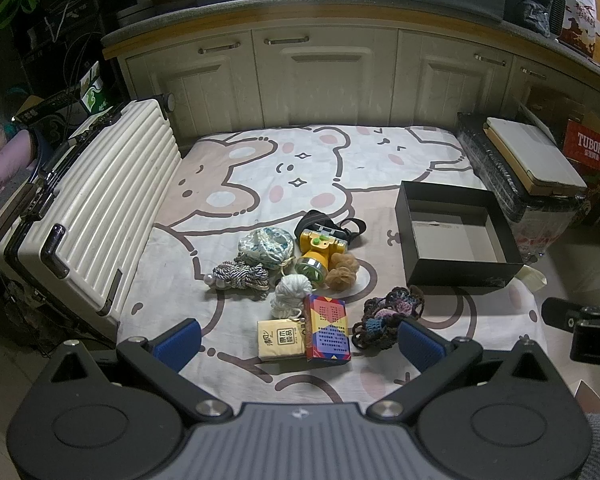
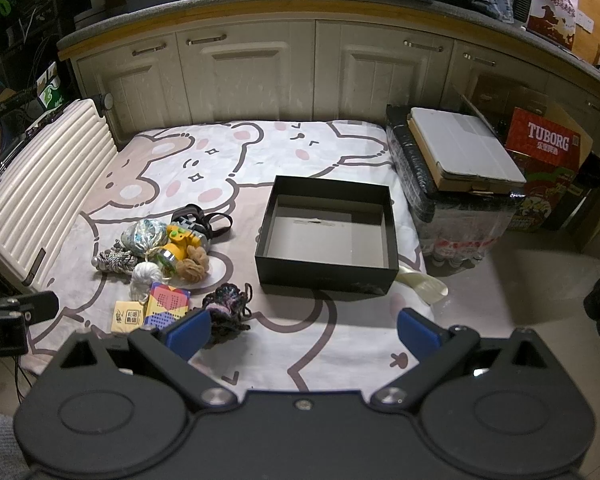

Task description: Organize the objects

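Two grippers, yours, both spread wide and gripping nothing: left gripper [image 1: 298,344] hangs over the clutter, right gripper [image 2: 304,332] over bare cloth nearer the black box [image 2: 327,236]. Box sits open and empty on the bear-print sheet [image 2: 228,152], right of the pile: yellow headlamp [image 1: 318,250], colourful card box [image 1: 327,326], tissue pack [image 1: 280,338], crochet piece [image 1: 388,312]. White suitcase [image 1: 96,216] flanks the sheet's left edge, cream cabinets [image 1: 324,80] behind, Tuborg carton [image 2: 548,148] at right.

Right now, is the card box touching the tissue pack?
Touching. In the left wrist view the card box lies with its long left edge against the tissue pack, slightly overlapping the pack's right side; no blanket shows between them.
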A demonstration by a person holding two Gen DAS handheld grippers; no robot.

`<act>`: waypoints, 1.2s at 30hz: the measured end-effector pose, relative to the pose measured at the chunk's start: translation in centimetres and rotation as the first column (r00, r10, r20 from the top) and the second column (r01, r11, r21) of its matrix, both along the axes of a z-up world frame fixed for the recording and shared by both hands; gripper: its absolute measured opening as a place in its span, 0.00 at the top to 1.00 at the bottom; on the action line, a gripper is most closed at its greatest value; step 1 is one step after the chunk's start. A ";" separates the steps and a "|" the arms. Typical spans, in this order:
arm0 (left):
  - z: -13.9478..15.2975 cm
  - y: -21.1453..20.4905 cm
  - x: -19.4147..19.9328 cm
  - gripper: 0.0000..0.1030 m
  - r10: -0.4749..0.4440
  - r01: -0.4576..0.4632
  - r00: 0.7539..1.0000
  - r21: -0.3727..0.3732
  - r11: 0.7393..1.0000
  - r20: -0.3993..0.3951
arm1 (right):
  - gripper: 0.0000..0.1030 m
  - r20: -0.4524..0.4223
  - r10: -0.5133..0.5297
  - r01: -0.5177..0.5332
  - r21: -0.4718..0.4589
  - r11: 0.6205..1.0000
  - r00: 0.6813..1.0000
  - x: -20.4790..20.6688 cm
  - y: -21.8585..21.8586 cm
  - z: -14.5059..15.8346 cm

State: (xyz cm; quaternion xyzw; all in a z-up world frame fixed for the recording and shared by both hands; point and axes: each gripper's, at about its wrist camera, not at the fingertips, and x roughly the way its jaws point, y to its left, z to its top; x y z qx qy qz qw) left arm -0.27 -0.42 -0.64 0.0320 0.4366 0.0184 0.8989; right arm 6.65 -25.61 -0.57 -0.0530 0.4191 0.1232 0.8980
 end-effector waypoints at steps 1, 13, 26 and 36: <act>0.1 0.0 0.0 0.00 0.000 0.000 1.000 0.000 1.000 -0.001 | 0.02 0.000 0.000 0.000 -0.001 1.000 1.000 0.0 0.0 0.0; 0.2 0.0 0.1 0.00 0.003 -0.003 1.000 -0.001 1.000 -0.001 | 0.02 -0.001 0.002 -0.002 -0.001 1.000 1.000 0.0 0.0 0.0; 0.1 0.0 0.2 0.00 0.005 -0.005 1.000 -0.002 1.000 -0.002 | 0.02 -0.002 0.001 -0.001 -0.001 1.000 1.000 0.0 0.1 0.0; 0.2 0.1 0.2 0.00 0.005 -0.005 1.000 -0.001 1.000 -0.002 | 0.02 -0.003 0.001 -0.001 -0.001 1.000 1.000 0.1 0.1 0.0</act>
